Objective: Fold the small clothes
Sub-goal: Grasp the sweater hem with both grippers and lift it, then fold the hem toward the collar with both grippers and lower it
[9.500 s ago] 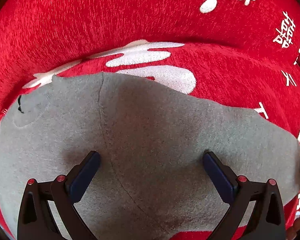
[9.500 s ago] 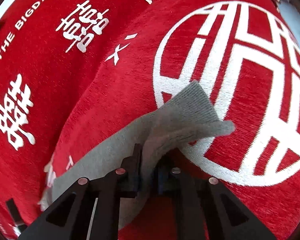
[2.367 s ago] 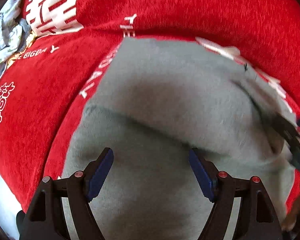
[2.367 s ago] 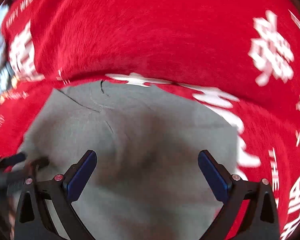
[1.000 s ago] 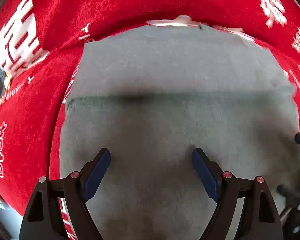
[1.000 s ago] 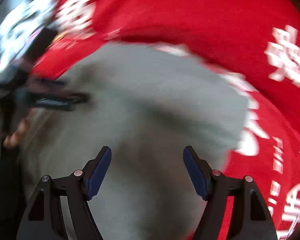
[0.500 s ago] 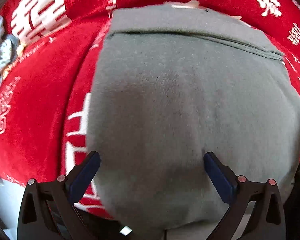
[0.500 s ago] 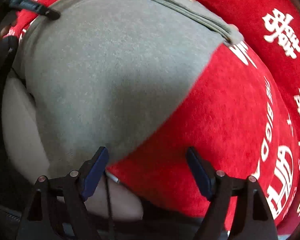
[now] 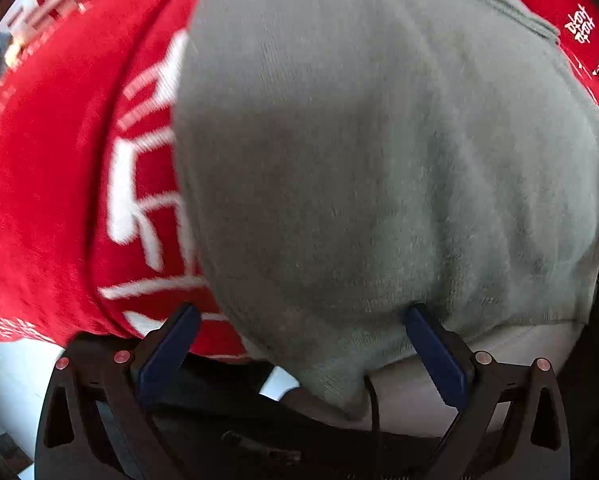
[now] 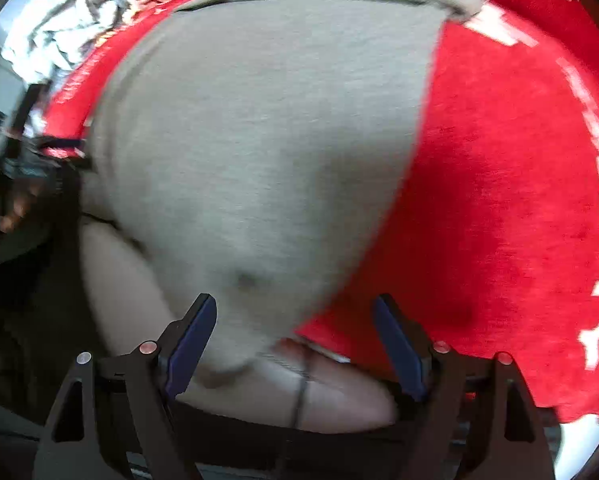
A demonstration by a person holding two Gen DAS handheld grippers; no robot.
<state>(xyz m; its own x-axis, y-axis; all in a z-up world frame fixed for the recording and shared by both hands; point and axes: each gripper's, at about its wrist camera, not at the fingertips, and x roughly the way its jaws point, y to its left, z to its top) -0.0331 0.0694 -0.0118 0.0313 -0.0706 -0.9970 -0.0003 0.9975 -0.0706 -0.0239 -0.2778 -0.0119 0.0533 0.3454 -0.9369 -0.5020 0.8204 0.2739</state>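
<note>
A grey knit garment [image 9: 379, 152] lies folded on the red blanket [image 9: 51, 168], its near corner hanging over the blanket's front edge. My left gripper [image 9: 303, 344] is open, its blue pads either side of that near corner. In the right wrist view the same grey garment [image 10: 267, 140] fills the middle. My right gripper [image 10: 295, 336] is open at its near right corner, with nothing between the pads. The folded far edge shows as a darker band at the top of both views.
The red blanket [image 10: 499, 200] carries white characters and lettering. A heap of pale crumpled clothes [image 10: 55, 36] lies at the far left. The left hand and its gripper [image 10: 15, 168] show at the left edge. A beige surface [image 10: 339, 396] lies beneath the blanket's front edge.
Both grippers have pulled back toward the near edge of the garment. The garment, held by the right gripper 9.5 s ago, now lies folded and released.
</note>
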